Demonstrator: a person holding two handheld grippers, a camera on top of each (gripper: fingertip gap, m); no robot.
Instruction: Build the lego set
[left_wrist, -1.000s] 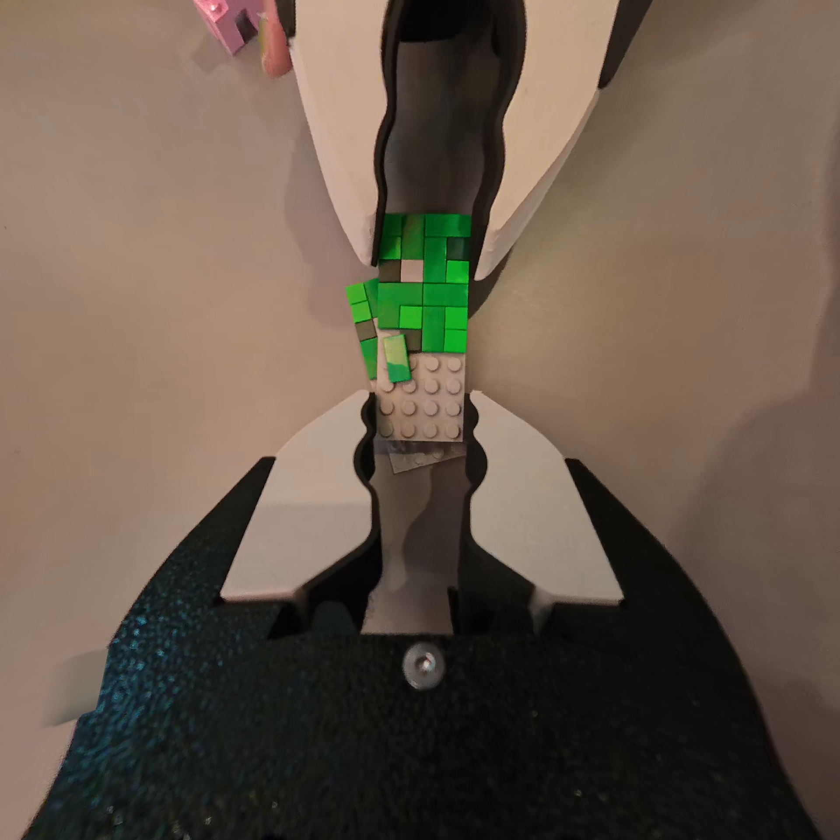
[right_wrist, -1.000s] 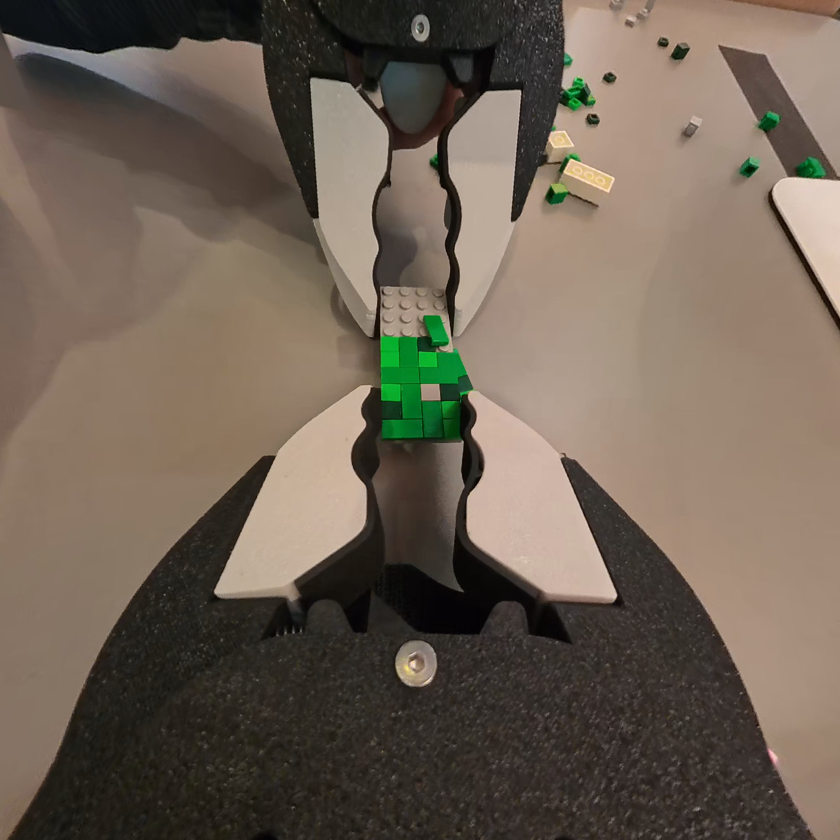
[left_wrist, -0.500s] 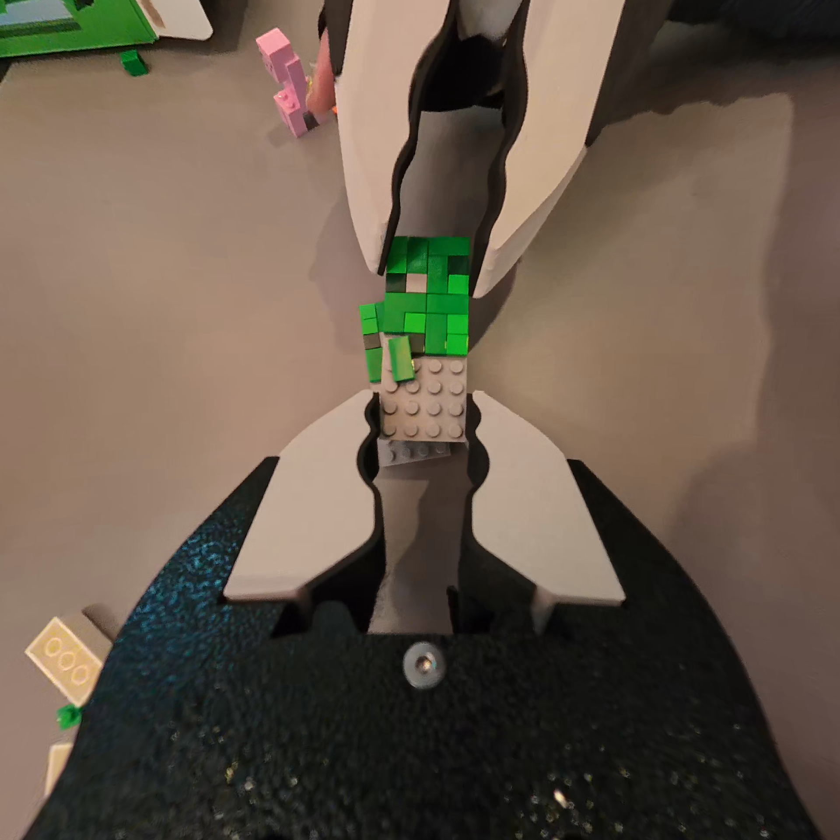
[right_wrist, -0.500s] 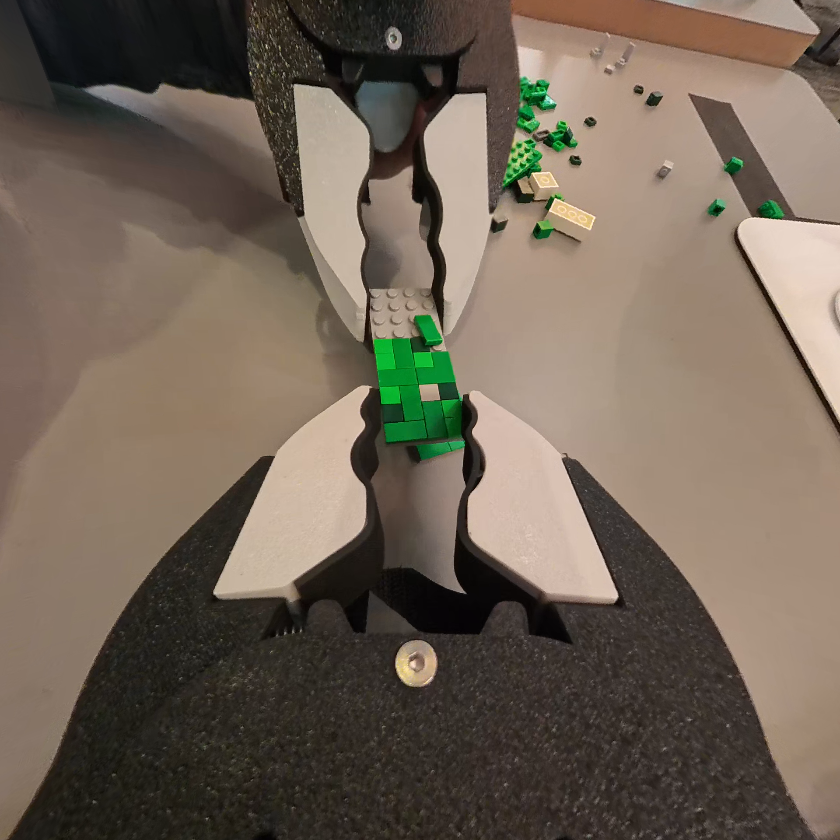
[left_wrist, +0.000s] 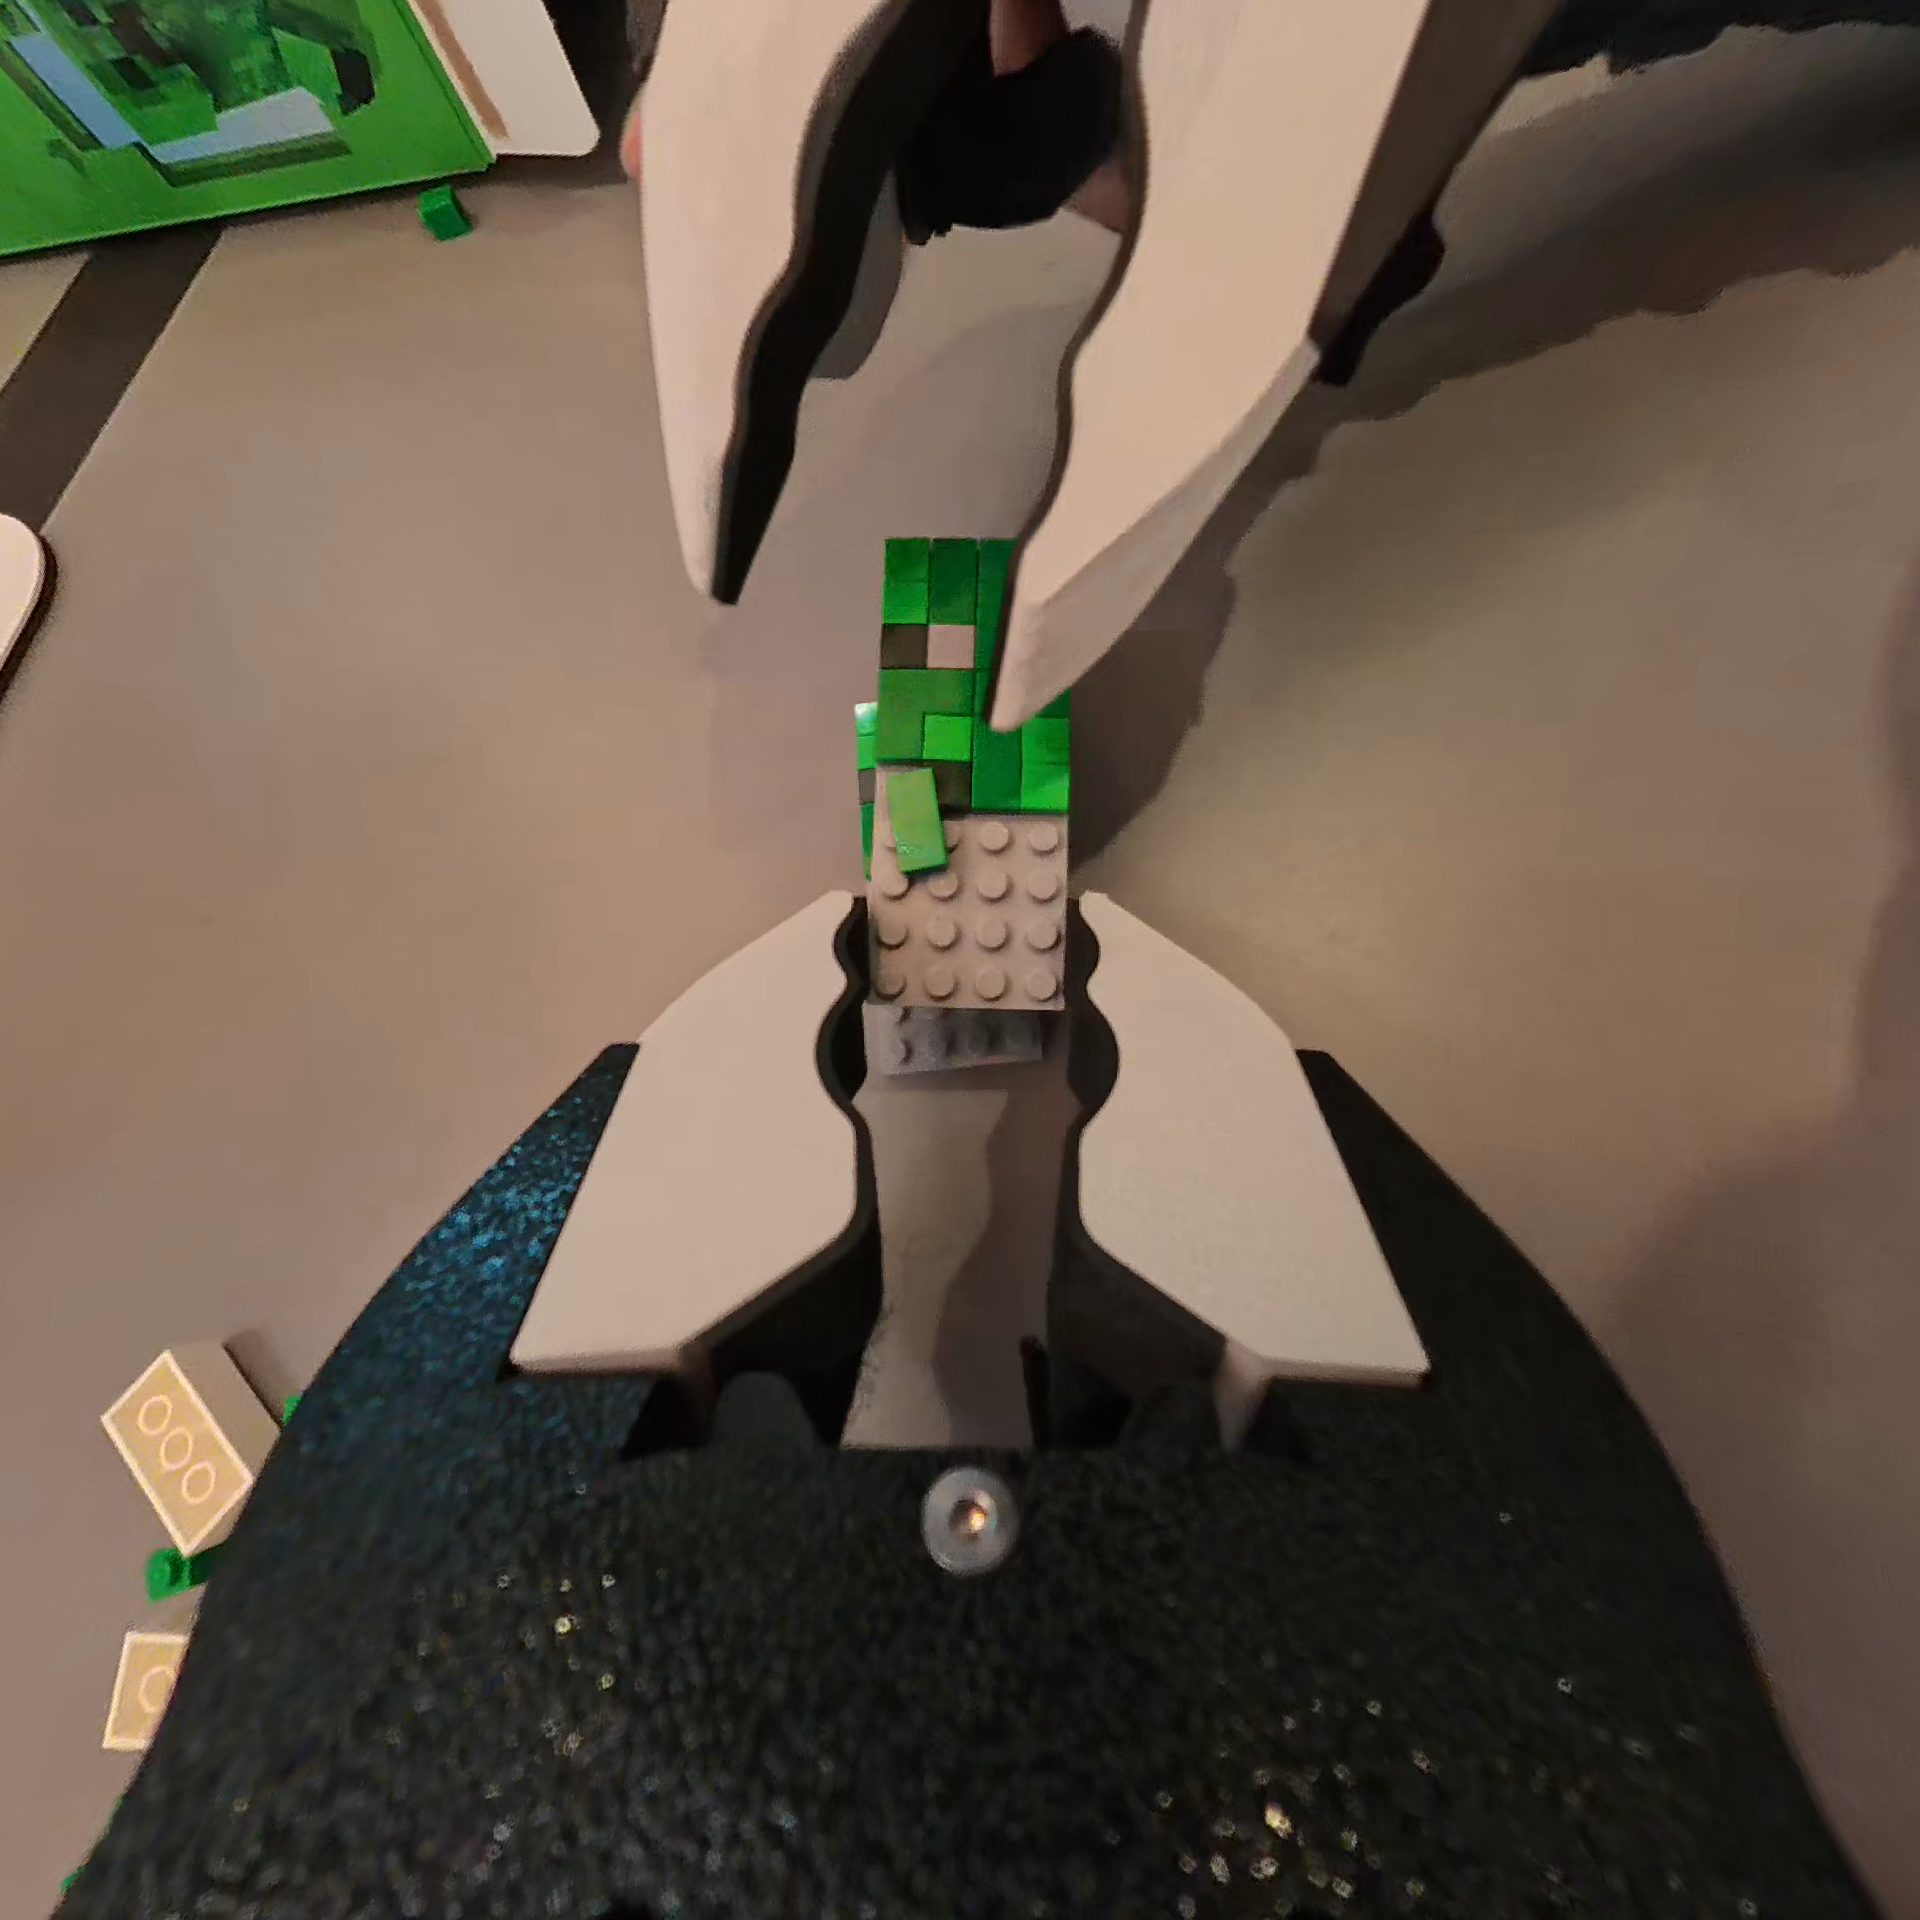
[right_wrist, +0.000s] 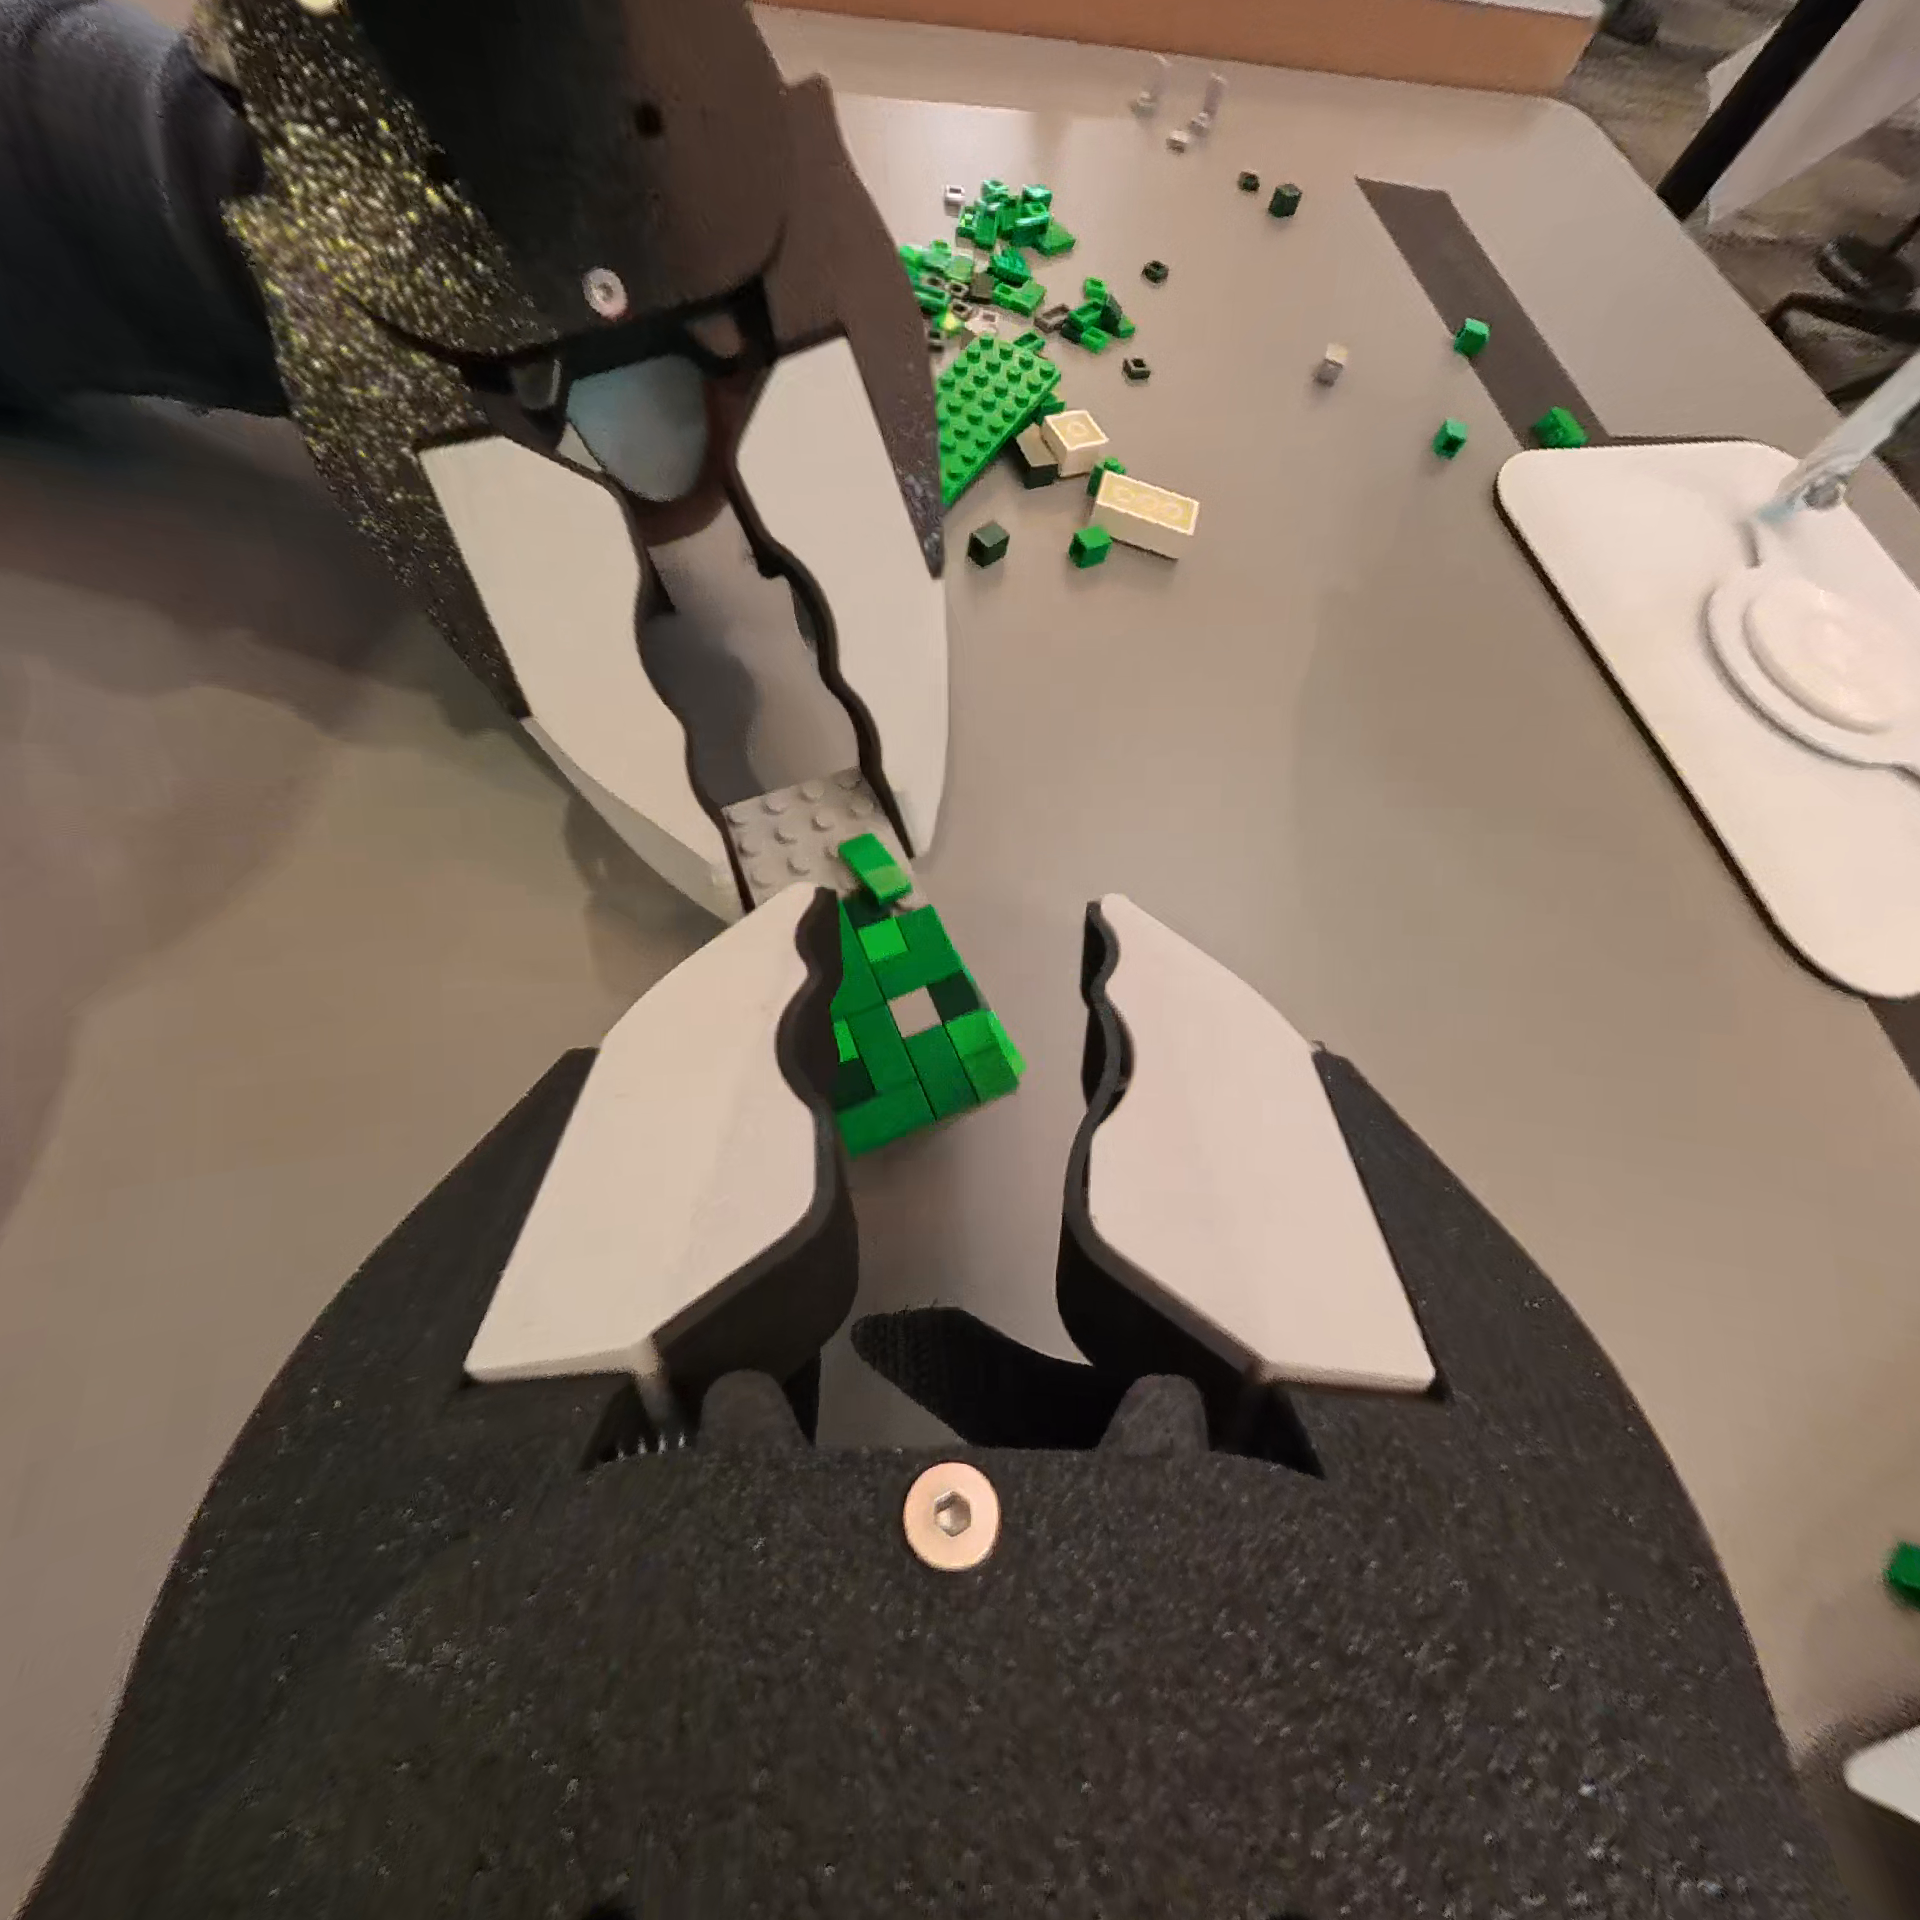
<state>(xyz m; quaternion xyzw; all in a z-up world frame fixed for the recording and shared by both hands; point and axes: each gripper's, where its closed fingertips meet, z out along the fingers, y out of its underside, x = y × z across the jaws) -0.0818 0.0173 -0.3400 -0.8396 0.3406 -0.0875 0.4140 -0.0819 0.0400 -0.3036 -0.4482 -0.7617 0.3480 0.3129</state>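
My left gripper (left_wrist: 971, 914) is shut on the bare end of a grey studded plate (left_wrist: 971, 935) and holds it just above the grey table (left_wrist: 312, 727). The plate's far half is covered with green tiles (left_wrist: 935, 707). One small green tile (left_wrist: 914, 821) lies crooked on the studs. My right gripper (right_wrist: 951, 925) is open around the tiled end (right_wrist: 914, 1029), which lies against its left finger (right_wrist: 727, 1039) and clear of its right finger. In the left wrist view one right finger (left_wrist: 1091, 520) hangs over the tiles. The left gripper also shows in the right wrist view (right_wrist: 821, 852).
A pile of small green bricks (right_wrist: 997, 281), a green studded plate (right_wrist: 987, 416) and cream bricks (right_wrist: 1143, 514) lie beyond the grippers. A white base (right_wrist: 1714, 675) stands at the right. A green printed booklet (left_wrist: 208, 114) lies far left. A cream brick (left_wrist: 177, 1444) sits beside my left gripper.
My right gripper has opened and let go of the tiled end, and has tilted and lifted. My left gripper has kept its hold on the grey plate.
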